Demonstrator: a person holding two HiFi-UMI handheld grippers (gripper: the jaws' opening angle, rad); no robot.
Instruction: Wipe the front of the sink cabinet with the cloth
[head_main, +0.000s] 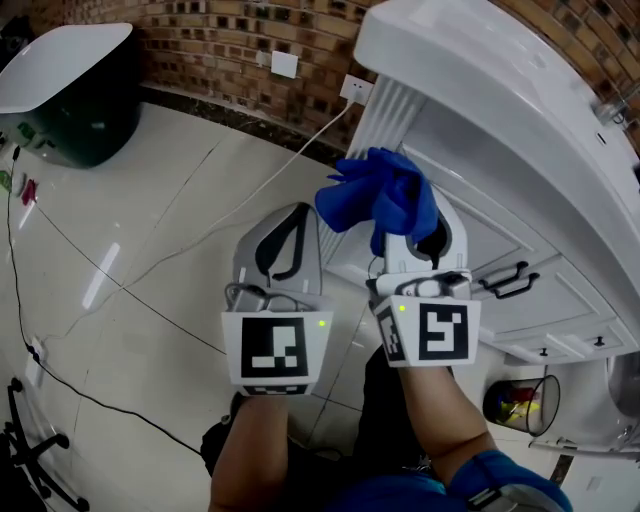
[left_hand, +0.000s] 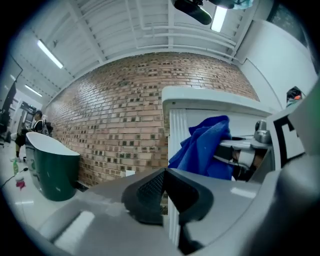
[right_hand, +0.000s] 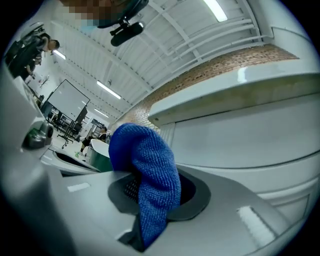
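My right gripper (head_main: 418, 222) is shut on a blue cloth (head_main: 381, 193), which bunches above its jaws and hangs down between them in the right gripper view (right_hand: 150, 180). The cloth is held up at the left end of the white sink cabinet front (head_main: 520, 235), beside its fluted corner post (head_main: 385, 115); whether they touch does not show. The cabinet front (right_hand: 240, 145) fills the right of the right gripper view. My left gripper (head_main: 289, 228) hangs beside the right one, jaws shut on nothing, over the floor. In the left gripper view the cloth (left_hand: 202, 147) shows past my left gripper (left_hand: 165, 189).
Black handles (head_main: 507, 281) stick out from the cabinet doors. A wire wastebasket (head_main: 521, 402) stands lower right. A green tub with a white top (head_main: 70, 90) stands far left by the brick wall (head_main: 220, 35). Cables (head_main: 110, 280) run across the tiled floor.
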